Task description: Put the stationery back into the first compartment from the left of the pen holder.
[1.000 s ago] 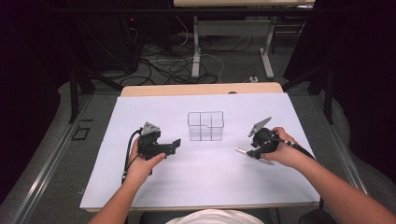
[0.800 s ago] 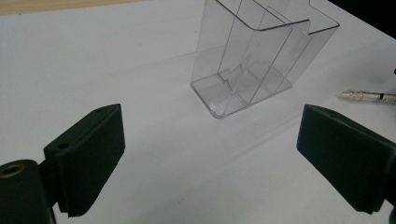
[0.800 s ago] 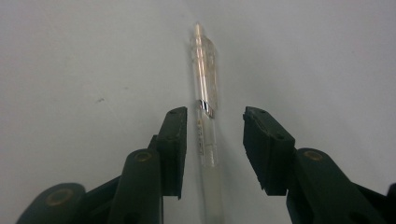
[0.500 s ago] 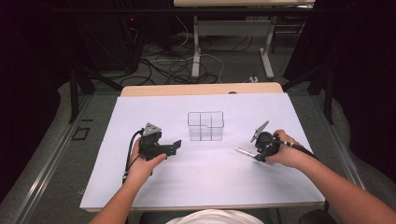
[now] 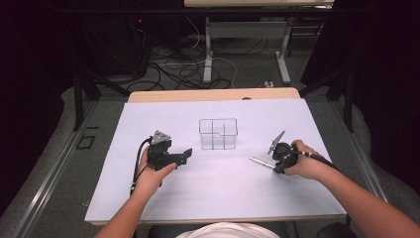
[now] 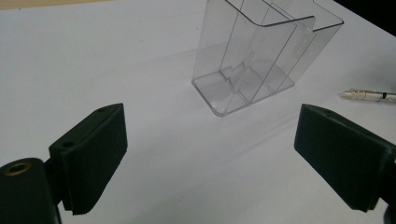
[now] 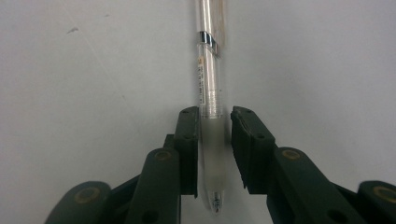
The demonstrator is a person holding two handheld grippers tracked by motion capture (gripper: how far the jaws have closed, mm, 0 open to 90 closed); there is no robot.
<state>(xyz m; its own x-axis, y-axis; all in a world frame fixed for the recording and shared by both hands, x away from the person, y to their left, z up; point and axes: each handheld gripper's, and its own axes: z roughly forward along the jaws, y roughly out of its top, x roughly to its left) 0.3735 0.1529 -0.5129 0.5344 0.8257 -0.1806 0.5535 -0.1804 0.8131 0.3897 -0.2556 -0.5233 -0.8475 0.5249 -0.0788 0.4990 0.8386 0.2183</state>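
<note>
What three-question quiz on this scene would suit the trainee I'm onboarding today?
1. True or false: the clear plastic divided box holds a pen.
2. What is between the left claw's jaws?
3. Where does the right claw grip the clear-barrelled pen? A) the frosted grip near the tip B) the clip end C) mid-barrel

Key
1. False: its compartments are empty.
2. Nothing: it stands open, aimed at the box.
3. A: the jaws have just been closing and now pinch the grip while the pen lies on the white table.
</note>
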